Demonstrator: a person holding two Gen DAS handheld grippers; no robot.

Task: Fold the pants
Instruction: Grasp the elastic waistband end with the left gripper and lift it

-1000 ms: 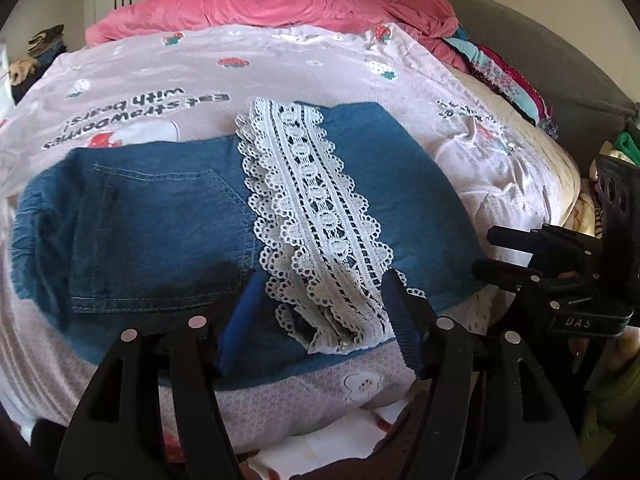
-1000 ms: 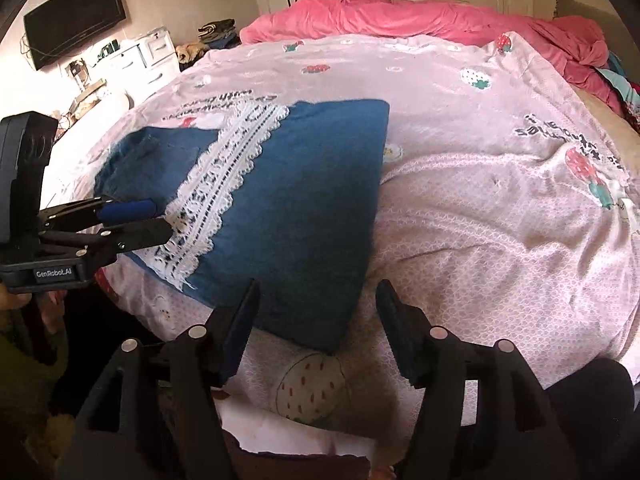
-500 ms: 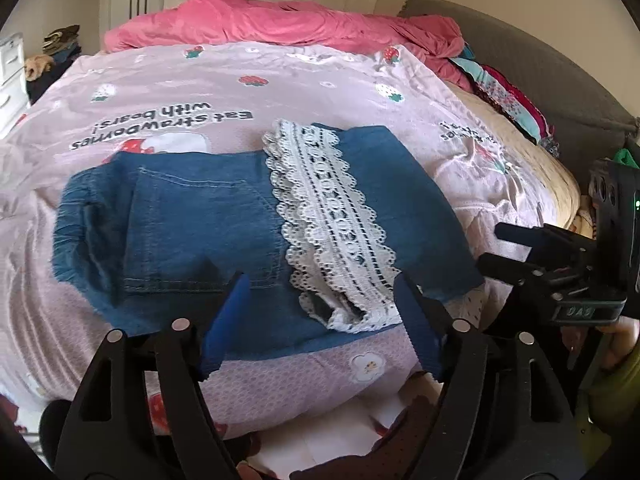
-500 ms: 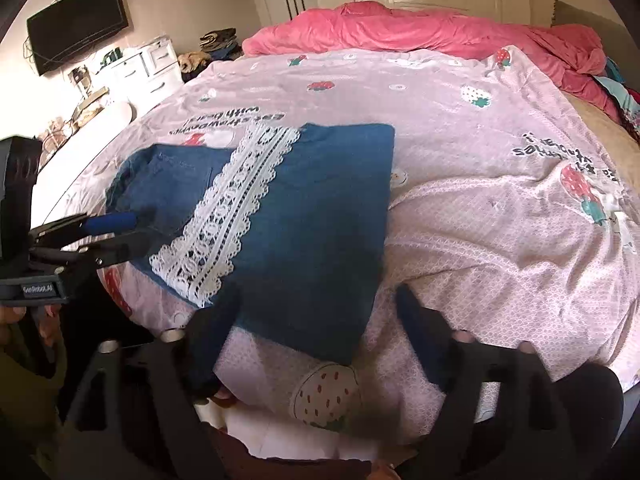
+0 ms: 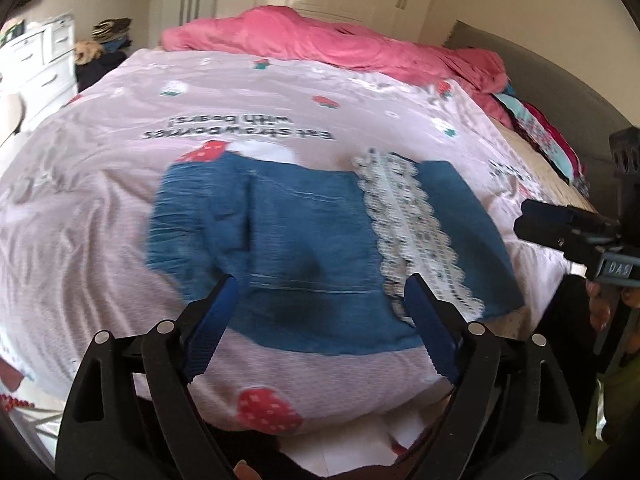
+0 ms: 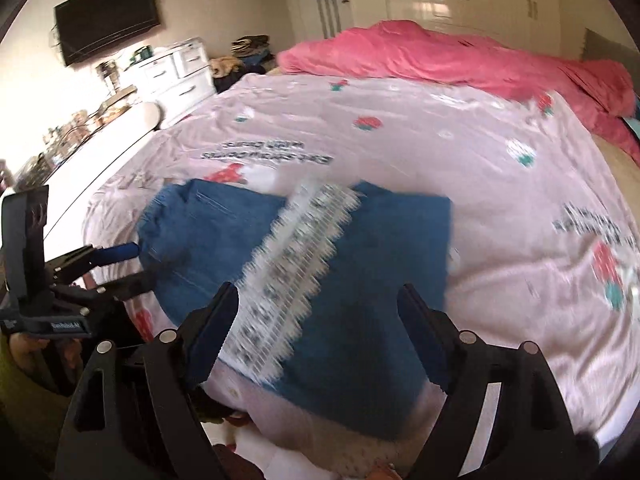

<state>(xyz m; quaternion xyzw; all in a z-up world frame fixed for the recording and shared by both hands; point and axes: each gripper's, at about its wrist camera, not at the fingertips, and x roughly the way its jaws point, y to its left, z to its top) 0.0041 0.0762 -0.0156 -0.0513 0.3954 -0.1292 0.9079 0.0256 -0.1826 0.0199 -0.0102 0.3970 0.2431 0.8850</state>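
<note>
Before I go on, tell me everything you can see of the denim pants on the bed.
The pants are blue denim, folded into a compact rectangle flat on the pink strawberry-print bedspread. A stitched back pocket faces up; a white lace band crosses them; the gathered waistband sits left. Neither the left gripper nor the right gripper holds them.

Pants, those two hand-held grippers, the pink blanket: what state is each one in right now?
Pants: folded, flat on the bed, lace strip on top.
Left hand-held gripper: open, holding nothing.
Right hand-held gripper: open, holding nothing.
Blanket: bunched at the far end.
</note>
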